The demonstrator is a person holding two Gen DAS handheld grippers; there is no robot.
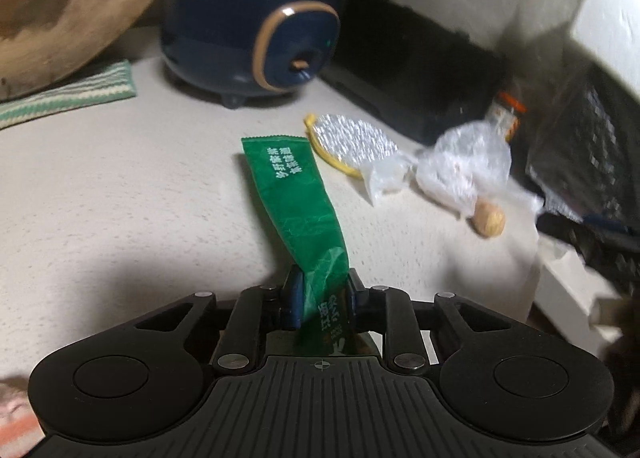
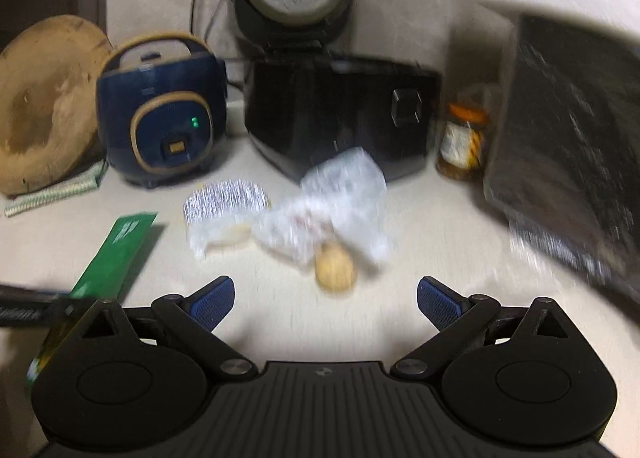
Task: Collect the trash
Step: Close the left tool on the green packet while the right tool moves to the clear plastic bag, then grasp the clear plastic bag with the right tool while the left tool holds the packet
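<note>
My left gripper point(image 1: 320, 292) is shut on the near end of a long green wrapper point(image 1: 298, 198), which sticks out forward over the counter. The wrapper also shows at the left of the right wrist view point(image 2: 114, 254). A crumpled clear plastic bag point(image 1: 460, 170) lies ahead to the right, with a small tan nut-like ball point(image 1: 489, 220) at its near edge and a round silver foil lid with a yellow rim point(image 1: 352, 138) beside it. My right gripper point(image 2: 325, 300) is open and empty, just short of the ball point(image 2: 335, 264) and the bag point(image 2: 332, 206). The foil lid point(image 2: 224, 198) lies to their left.
A navy rice cooker point(image 2: 160, 114) and a black appliance point(image 2: 340, 110) stand at the back of the white counter point(image 1: 120, 178). A round wooden board point(image 2: 44, 98) leans at the left over a striped cloth point(image 1: 68, 92). A jar with an orange lid point(image 2: 464, 142) and a dark rack point(image 2: 568, 138) stand at the right.
</note>
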